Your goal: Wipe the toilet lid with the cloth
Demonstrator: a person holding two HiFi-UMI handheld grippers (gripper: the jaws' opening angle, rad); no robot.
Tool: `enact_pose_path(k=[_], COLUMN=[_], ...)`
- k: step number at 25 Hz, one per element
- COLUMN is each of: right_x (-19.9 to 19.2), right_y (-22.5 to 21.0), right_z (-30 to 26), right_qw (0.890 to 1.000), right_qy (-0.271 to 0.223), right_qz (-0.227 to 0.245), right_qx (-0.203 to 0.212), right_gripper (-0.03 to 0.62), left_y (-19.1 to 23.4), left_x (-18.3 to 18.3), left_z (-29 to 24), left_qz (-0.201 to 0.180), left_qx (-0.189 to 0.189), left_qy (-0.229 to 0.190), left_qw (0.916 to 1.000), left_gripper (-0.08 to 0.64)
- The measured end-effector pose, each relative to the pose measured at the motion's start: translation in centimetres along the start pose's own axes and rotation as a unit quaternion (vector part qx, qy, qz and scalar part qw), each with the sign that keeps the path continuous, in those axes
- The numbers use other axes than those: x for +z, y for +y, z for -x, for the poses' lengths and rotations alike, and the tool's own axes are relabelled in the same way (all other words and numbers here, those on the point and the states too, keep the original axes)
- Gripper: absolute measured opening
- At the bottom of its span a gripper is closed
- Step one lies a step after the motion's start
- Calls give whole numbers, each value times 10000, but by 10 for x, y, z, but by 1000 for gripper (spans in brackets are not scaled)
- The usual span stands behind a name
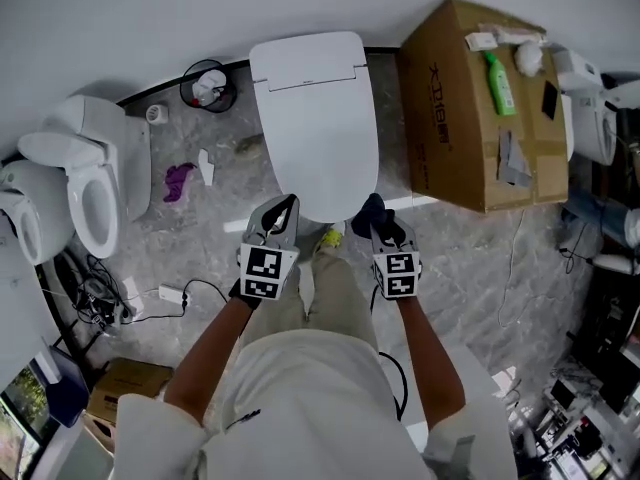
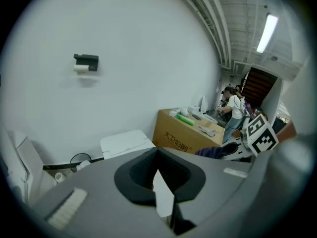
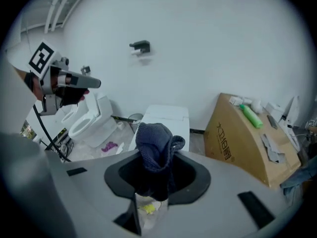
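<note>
The white toilet, its lid point(image 1: 318, 118) closed, stands in the middle of the head view against the wall. I stand at its front edge. My right gripper point(image 1: 381, 222) is shut on a dark blue cloth point(image 1: 371, 210), which bunches up between the jaws in the right gripper view point(image 3: 154, 145), with the toilet lid point(image 3: 166, 120) beyond it. The cloth hangs just off the lid's front right corner. My left gripper point(image 1: 286, 208) hovers by the front left corner, its jaws closed together with nothing in them. The left gripper view shows the lid point(image 2: 126, 142) and the cloth point(image 2: 218, 151) to the right.
A cardboard box point(image 1: 480, 108) with a green bottle point(image 1: 499, 82) on top stands right of the toilet. A second toilet point(image 1: 90, 183) with an open seat is at the left. A black bin point(image 1: 207, 85), a purple scrap point(image 1: 178, 180) and cables point(image 1: 100, 293) lie on the marble floor.
</note>
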State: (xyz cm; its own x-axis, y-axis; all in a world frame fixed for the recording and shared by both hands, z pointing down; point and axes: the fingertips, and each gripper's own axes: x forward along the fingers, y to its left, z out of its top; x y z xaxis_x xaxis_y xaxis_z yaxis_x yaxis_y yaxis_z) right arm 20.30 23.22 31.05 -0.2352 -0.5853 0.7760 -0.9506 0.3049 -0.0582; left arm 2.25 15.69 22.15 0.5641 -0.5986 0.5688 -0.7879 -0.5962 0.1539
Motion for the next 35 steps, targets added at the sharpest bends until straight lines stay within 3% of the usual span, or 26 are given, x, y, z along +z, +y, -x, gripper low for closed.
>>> enact_pose_path(k=[4,7,14,17,24,35], right_x=[64,103,189,220,256,275], right_y=[-6,-11,-34,-38,-33,-41], right_z=[40,72,142,162,189,199], right_qw=[9968,9912,9718,9621,9466,9390], right_qy=[-771,-1280,-2239,-2600,-3075,-3260], right_qz=[-103,-87,-26,8,60,148], right_qx=[-191,-337,-736,-826,-966,-1088], right_gripper=[110,110,110,110,110,109], left_y=[-1,-3,-2,9,34,48], left_x=[45,66,123,143,182,211], left_z=[18,32,63,74,96,103], left_qz=[-183,-49,-399,-362,-429,-591], left_qx=[69,75,232,349,618,782], left_qy=[-354,-499,-1012,-1173,-1535,-1796], left_qw=[9992,9987,9938,9918,9853,9788], left_gripper=[0,0,0,0,0,0])
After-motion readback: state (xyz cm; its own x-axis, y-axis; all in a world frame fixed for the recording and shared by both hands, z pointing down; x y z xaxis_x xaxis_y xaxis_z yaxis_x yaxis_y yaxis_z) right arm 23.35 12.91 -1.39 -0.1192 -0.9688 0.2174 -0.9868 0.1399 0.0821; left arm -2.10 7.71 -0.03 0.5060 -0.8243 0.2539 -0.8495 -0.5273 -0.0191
